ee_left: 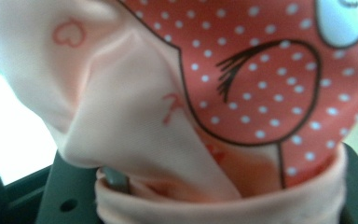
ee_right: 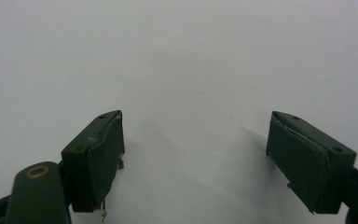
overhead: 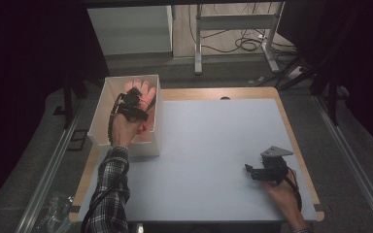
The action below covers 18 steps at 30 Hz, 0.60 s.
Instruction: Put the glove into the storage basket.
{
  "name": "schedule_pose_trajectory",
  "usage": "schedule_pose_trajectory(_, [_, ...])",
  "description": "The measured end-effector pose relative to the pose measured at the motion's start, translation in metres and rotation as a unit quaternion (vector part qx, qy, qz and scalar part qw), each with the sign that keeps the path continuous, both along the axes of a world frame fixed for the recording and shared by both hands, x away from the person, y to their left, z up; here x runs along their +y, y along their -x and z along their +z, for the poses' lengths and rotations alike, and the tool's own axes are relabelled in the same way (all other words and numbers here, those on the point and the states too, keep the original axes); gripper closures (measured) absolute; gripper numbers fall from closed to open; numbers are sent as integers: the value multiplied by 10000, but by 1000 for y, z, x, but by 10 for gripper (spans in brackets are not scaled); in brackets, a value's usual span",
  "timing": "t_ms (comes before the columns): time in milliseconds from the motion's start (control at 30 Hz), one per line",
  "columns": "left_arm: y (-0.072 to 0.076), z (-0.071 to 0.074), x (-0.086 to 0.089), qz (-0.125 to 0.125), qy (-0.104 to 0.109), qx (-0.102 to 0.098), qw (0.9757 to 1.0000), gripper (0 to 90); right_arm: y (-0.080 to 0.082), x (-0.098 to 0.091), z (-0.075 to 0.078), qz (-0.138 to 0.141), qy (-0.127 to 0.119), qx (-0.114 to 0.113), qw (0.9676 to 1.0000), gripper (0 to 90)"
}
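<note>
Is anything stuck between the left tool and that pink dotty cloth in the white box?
No, nothing is in the way. The left tool is down inside the white box, and the pink dotted cloth already sits bunched between its jaws. Whether they pinch it tight, I cannot tell.

Left gripper tips buried in pink cloth inside the box; contact of pads with fabric impossible to tell. Up close, cloth blurred, cut off at top and both sides, covering the jaws. Right gripper jaws cut off at the bottom edge. Clutter near the lower left table corner too dim to name.
</note>
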<state>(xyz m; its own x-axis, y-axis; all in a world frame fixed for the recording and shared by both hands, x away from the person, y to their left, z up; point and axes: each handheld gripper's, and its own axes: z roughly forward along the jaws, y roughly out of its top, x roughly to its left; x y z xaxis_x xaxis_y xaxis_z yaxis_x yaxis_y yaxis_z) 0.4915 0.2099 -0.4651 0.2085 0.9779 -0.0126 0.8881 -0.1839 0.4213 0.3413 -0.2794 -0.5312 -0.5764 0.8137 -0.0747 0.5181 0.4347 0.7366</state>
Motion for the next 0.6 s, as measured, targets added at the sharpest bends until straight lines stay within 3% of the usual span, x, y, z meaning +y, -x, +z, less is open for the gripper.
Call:
schedule_pose_trajectory(300, [-16, -22, -11, 15, -130, 350, 9993, 346, 0, 0, 0, 1, 1, -2, 10000, 194])
schedule_pose_trajectory(467, [-23, -36, -18, -62, -118, 618, 9980, 244, 0, 0, 0, 3, 4, -5, 10000, 194])
schedule_pose_trajectory(600, [-24, -34, -15, -154, 52, 791, 9967, 177, 0, 0, 0, 0, 3, -2, 10000, 194])
